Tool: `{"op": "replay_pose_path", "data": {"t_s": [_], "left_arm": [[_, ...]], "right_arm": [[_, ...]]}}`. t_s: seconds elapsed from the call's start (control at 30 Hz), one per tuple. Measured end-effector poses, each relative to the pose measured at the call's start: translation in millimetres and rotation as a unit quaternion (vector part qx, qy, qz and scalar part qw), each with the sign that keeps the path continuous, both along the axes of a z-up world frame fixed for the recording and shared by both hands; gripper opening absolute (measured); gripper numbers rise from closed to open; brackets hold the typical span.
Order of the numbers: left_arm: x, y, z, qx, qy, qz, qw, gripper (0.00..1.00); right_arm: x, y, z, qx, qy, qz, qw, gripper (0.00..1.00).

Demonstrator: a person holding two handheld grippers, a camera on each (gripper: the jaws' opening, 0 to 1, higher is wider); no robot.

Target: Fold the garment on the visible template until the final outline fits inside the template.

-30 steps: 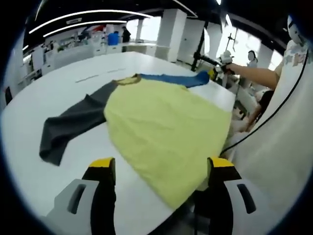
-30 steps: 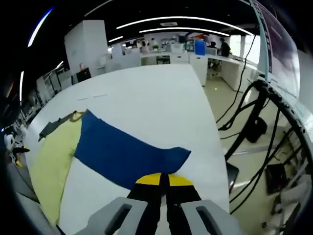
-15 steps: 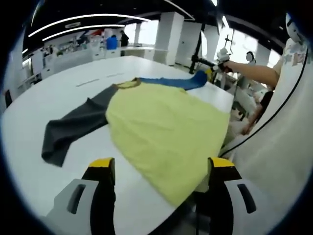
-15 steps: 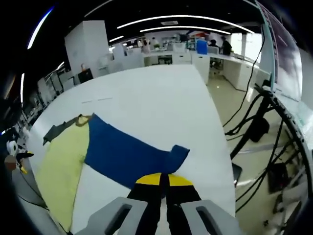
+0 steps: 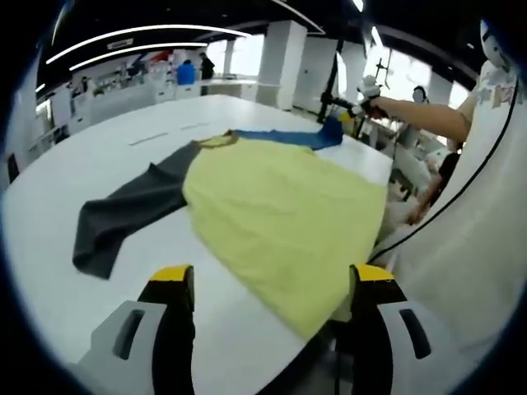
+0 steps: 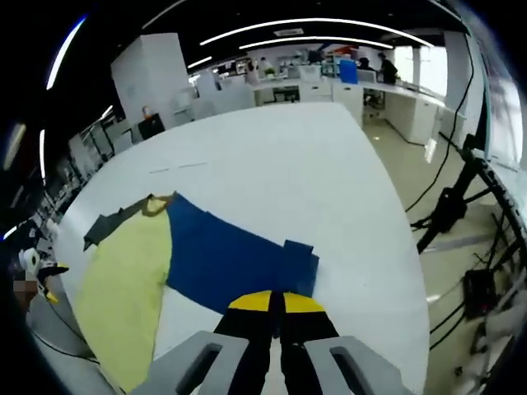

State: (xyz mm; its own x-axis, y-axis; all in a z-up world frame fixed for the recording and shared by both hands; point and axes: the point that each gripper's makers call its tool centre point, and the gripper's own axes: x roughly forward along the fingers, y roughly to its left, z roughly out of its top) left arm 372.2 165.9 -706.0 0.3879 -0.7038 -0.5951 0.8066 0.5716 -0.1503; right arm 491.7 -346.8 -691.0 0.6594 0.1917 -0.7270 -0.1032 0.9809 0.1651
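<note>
Right tongs (image 6: 276, 306) clenched on cuff of blue cloth sleeve (image 6: 230, 263); left tongs (image 5: 268, 284) released above yellow shirt body (image 5: 284, 214). Best to carry the cuff low across the white desk (image 6: 280, 164), laying flat, without dragging the body.

Open-plan workroom under curved ceiling light strips (image 6: 313, 20)

White desks (image 6: 387, 103) stand upper right in the right gripper view; a white pillar (image 5: 280, 62) and bright windows (image 5: 403, 70) sit top centre in the left gripper view.
</note>
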Motion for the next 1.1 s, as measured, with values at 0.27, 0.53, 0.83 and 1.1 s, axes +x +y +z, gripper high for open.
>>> {"op": "replay_pose_path", "data": {"t_s": [0.27, 0.53, 0.83, 1.1], "left_arm": [[1.0, 5.8, -0.9, 0.0, -0.004, -0.005, 1.0, 0.73], [0.1, 9.2, -1.8, -0.001, -0.004, -0.006, 1.0, 0.73], [-1.8, 12.5, -2.9, 0.008, -0.006, -0.008, 0.9999, 0.73], [-3.3, 12.6, -0.5, 0.001, -0.006, -0.006, 1.0, 0.73]], "right_arm": [[7.6, 23.5, 2.7, 0.005, 0.0, 0.015, 0.9999, 0.0], [13.1, 47.0, 1.7, 0.014, 0.002, 0.025, 0.9996, 0.0], [18.5, 72.0, -1.9, 0.021, 0.01, 0.047, 0.9986, 0.0], [26.1, 99.5, -3.2, 0.034, 0.012, 0.065, 0.9972, 0.0]]}}
